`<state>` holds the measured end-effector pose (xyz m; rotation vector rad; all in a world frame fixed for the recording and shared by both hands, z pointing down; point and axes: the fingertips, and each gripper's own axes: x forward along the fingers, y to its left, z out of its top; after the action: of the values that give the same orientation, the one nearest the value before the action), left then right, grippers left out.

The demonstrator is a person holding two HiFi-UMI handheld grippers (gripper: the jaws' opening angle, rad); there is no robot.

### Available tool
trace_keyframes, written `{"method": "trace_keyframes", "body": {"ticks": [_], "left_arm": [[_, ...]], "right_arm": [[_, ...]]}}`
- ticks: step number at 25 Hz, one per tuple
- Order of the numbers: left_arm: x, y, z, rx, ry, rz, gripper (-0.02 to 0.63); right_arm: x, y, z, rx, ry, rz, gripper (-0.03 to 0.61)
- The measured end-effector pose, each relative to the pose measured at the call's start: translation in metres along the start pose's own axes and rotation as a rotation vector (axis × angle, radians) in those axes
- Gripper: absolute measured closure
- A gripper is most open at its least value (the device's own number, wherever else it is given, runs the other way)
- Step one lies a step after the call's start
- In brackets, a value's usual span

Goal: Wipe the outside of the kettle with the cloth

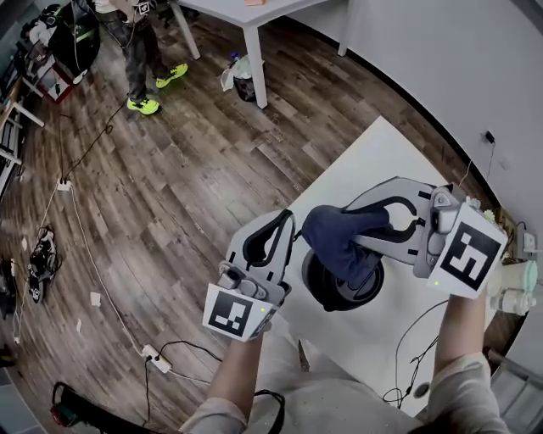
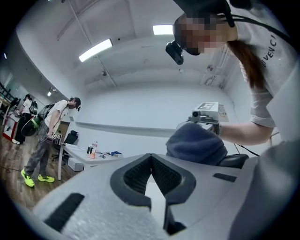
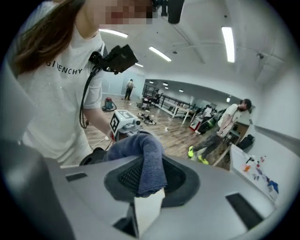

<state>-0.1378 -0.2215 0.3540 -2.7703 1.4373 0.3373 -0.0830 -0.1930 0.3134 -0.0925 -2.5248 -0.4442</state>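
Note:
A dark blue cloth (image 1: 335, 237) hangs bunched over the black kettle (image 1: 339, 292), which stands on the white table (image 1: 382, 161). My right gripper (image 1: 361, 230) is shut on the cloth and holds it over the kettle's top. In the right gripper view the cloth (image 3: 143, 150) folds down between the jaws of the right gripper (image 3: 149, 180). My left gripper (image 1: 288, 219) sits just left of the kettle, above the table's edge. In the left gripper view the jaws of the left gripper (image 2: 151, 161) meet with nothing in them, and the cloth (image 2: 194, 143) and kettle (image 2: 234, 160) lie beyond.
Thin cables (image 1: 407, 356) trail over the table's near end. White items (image 1: 517, 292) stand at its right edge. Beyond the table's left edge is wooden floor with a power strip (image 1: 157, 360). A person (image 1: 140, 51) stands far off by another white table (image 1: 246, 17).

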Motion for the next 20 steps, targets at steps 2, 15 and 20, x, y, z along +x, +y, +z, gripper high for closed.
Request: {"method": "trace_keyframes", "body": {"ticks": [2,15,20], "left_arm": [[0.004,0.002,0.0,0.0,0.016,-0.012,0.606],[-0.031,0.02,-0.075,-0.12,0.162,0.014,0.606],[-0.044,0.027,-0.083,-0.172,0.154,0.048,0.606]], "right_arm": [[0.02,0.004,-0.019,0.004,0.109,0.124,0.515],[0.119,0.051,-0.099,0.138,0.402,0.703,0.515],[0.134,0.043,-0.129,0.038,0.517,0.628,0.515]]}}
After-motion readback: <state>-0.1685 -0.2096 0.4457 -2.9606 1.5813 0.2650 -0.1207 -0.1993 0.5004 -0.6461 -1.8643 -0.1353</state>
